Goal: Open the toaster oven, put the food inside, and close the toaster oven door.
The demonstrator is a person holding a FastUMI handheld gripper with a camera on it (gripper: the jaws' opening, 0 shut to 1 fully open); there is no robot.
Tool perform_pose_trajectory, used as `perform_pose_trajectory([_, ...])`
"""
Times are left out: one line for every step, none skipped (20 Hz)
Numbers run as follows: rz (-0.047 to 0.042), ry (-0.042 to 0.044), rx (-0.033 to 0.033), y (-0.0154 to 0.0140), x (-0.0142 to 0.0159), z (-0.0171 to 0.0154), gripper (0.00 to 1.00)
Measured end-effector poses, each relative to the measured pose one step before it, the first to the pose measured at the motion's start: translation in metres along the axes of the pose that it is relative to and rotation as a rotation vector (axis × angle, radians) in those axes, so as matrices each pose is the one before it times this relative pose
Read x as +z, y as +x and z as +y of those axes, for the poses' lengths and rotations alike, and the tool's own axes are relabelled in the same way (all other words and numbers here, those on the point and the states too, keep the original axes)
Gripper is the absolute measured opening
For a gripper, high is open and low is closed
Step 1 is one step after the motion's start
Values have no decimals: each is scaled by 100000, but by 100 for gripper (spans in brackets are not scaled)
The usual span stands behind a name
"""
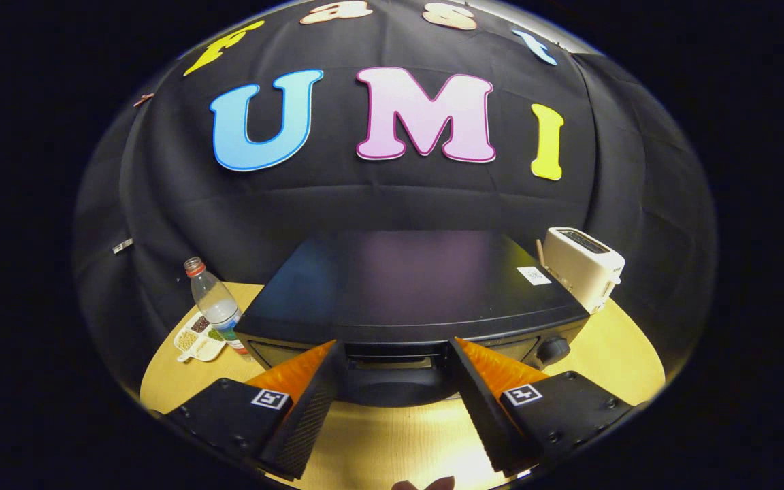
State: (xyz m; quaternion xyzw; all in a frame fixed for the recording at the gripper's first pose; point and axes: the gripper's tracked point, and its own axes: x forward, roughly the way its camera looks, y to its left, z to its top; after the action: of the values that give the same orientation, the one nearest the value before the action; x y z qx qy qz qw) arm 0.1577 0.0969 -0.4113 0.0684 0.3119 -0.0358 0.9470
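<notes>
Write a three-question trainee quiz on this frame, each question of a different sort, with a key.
1. True or false: the gripper is shut on the oven's door handle.
2. What stands right of the oven? A) a white toaster B) a kettle C) a pan
3. Fill in: left of the oven, a plastic ____ stands by a small divided tray on the table.

Key
1. False. The fingers are spread apart, one at each side of the handle, at the closed oven's front.
2. A
3. bottle
</notes>
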Motion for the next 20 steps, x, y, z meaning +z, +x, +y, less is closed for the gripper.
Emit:
perform_pose_trajectory([-605, -902, 132, -410, -212, -65, 98])
perform_pose_trajectory([-195, 107, 405, -721, -530, 269, 99])
perform_pose_trajectory([471, 1186, 395, -639, -626, -2, 98])
perform_pose_trajectory([-249, 727, 481, -541, -333, -134, 98])
perform_pose_trajectory([368, 287, 411, -525, -578, -39, 98])
perform_pose_trajectory([95, -199, 487, -490, -615, -40, 98])
perform_pose_trajectory([662, -6, 483, -492, -657, -24, 98])
perform_pose_trajectory([1072, 118, 527, -540, -813, 39, 98])
perform_pose_trajectory([1481, 305, 276, -499, -830, -87, 98])
perform_pose_trajectory([648, -343, 160, -384, -802, -52, 98])
perform_pose_trajectory([1628, -1105, -213, -461, -962, -107, 98])
perform_pose_trajectory([1253, -1431, -314, -463, -856, -2, 98])
perform_pose_trajectory([1994, -1172, -307, -260, -1055, -52, 98])
perform_pose_trajectory([2087, -756, -348, -123, -1200, -19, 98])
perform_pose_trajectory([2634, 318, 52, -41, -1084, -54, 98])
perform_pose_trajectory([2854, 378, 612, -21, -1390, 170, 98])
perform_pose_trajectory([3358, 352, 650, 142, -1273, 77, 99])
perform_pose_trajectory([3438, 111, 653, 179, -1579, 30, 100])
perform_pose_trajectory([3006, -133, 84, 196, -1008, -250, 100])
perform_pose_trajectory([2066, -578, 518, -24, -652, -47, 100])
